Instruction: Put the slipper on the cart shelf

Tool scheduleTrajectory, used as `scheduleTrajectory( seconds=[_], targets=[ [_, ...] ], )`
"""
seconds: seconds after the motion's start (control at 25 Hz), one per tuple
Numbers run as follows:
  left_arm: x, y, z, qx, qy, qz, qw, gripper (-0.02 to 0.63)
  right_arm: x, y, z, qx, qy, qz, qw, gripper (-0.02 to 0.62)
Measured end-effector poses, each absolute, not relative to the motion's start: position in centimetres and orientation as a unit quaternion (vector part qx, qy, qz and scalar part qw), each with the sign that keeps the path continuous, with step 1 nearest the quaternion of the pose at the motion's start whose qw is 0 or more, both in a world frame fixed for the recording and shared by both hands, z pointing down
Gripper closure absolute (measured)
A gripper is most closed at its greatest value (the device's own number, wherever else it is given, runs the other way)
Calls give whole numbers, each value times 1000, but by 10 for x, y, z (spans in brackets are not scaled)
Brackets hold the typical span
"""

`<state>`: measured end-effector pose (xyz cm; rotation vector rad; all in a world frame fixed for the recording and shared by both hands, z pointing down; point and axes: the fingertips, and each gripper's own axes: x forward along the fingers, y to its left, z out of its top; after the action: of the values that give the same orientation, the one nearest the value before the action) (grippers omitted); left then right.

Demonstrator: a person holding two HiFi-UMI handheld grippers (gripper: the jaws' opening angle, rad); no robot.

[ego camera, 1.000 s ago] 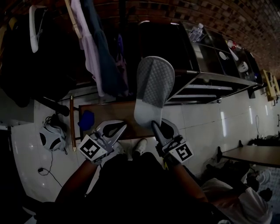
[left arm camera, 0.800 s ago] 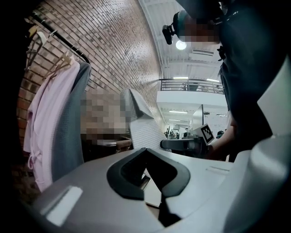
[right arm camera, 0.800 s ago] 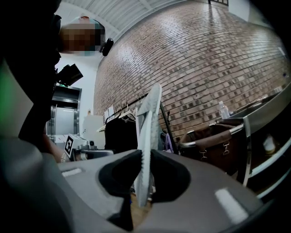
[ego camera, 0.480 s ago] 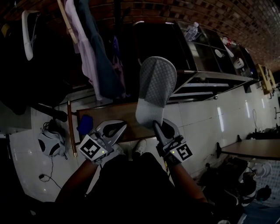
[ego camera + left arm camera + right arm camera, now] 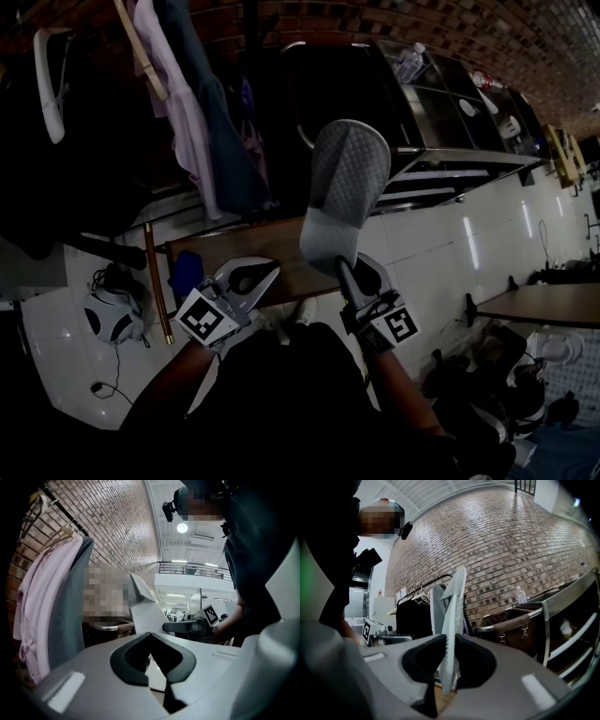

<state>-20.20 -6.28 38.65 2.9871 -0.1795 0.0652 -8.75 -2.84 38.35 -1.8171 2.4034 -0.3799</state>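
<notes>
A grey quilted slipper (image 5: 344, 183) stands upright in the air, toe up, its heel pinched by my right gripper (image 5: 345, 267), which is shut on it. In the right gripper view the slipper (image 5: 452, 620) is seen edge-on between the black pads (image 5: 473, 663). My left gripper (image 5: 273, 267) hovers to the left of it, shut with nothing held; its pads meet at the tips (image 5: 150, 637). The metal cart (image 5: 450, 159) with its shelves (image 5: 422, 195) lies beyond and to the right of the slipper. In the left gripper view the slipper (image 5: 149, 615) shows ahead.
A clothes rack with a pink robe (image 5: 173, 103) and dark garments hangs at the left. A wooden table (image 5: 267, 246) with a blue item (image 5: 185, 267) sits under my grippers. A water bottle (image 5: 410, 64) stands on the cart top. A brown bag (image 5: 511, 620) hangs by the cart.
The slipper stays pinched in my right gripper; both drift slightly right in the head view. My left gripper keeps its place beside it.
</notes>
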Motion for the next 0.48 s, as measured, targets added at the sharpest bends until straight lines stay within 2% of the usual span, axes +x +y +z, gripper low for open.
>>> scheduleTrajectory(
  seconds=[0.28, 0.48],
  targets=[
    [-177, -50, 384, 996, -37, 32, 70, 603, -63, -9, 387, -620, 772, -126, 63, 534],
    [-134, -34, 385, 997, -39, 32, 64, 603, -16, 12, 395, -621, 771, -127, 66, 534]
  ],
)
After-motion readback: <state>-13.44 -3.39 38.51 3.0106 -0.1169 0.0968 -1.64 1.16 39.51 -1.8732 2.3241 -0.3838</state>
